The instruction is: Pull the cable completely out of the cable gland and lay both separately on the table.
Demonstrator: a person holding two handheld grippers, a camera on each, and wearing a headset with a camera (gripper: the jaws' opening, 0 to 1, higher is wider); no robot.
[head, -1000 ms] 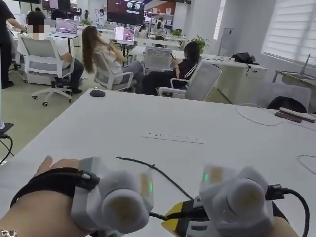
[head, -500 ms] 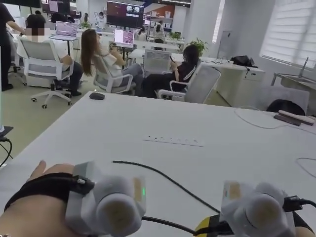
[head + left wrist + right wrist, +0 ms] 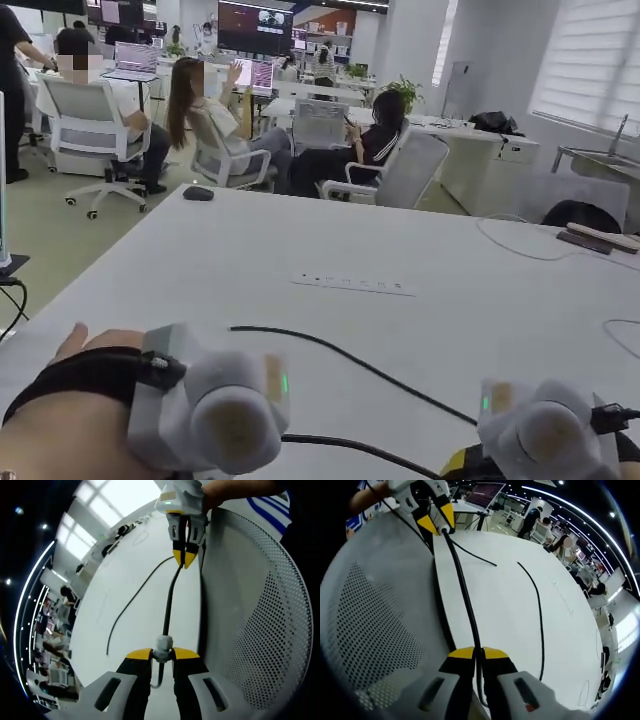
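Observation:
In the left gripper view my left gripper [image 3: 162, 655] is shut on the small grey cable gland [image 3: 163, 643]. The black cable [image 3: 170, 600] runs taut from the gland up to my right gripper [image 3: 184, 561]. In the right gripper view my right gripper [image 3: 478, 653] is shut on the black cable [image 3: 462, 587], which leads up to the left gripper [image 3: 439, 522]. The cable's loose length [image 3: 340, 355] lies curved on the white table [image 3: 400, 240]. Both grippers are held near the table's front edge, above a white perforated chair back [image 3: 250, 630].
A flat white strip [image 3: 350, 284] lies mid-table and a dark mouse [image 3: 197, 193] at the far left edge. Thin cables [image 3: 520, 248] and a flat dark item [image 3: 598, 238] lie at the right. People sit on office chairs beyond the table.
The two grippers have drawn apart: the right one has moved right and lower in the head view. A longer stretch of cable now spans between them.

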